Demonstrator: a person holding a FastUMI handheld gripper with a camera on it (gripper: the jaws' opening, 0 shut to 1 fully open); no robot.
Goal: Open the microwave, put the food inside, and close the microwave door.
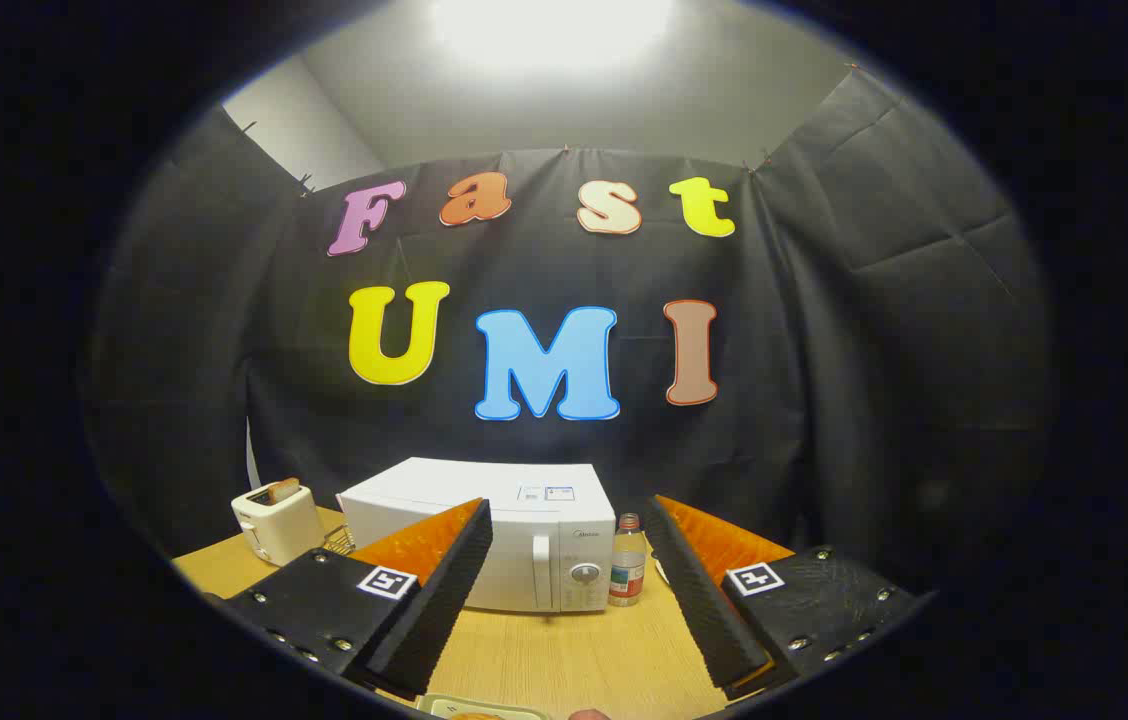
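A white microwave (514, 545) stands on the wooden table (564, 655) beyond my fingers, its door shut, with a vertical handle and a round dial on its right side. My gripper (569, 585) is held above the table, open, with nothing between its fingers. The left finger partly covers the microwave's front. A pale tray (479, 707) with something on it peeks in just below the fingers, too cut off to identify.
A white toaster (276, 522) with a slice of bread in it stands left of the microwave, a small wire rack (339, 541) between them. A small bottle (627, 574) stands just right of the microwave. Black cloth walls surround the table.
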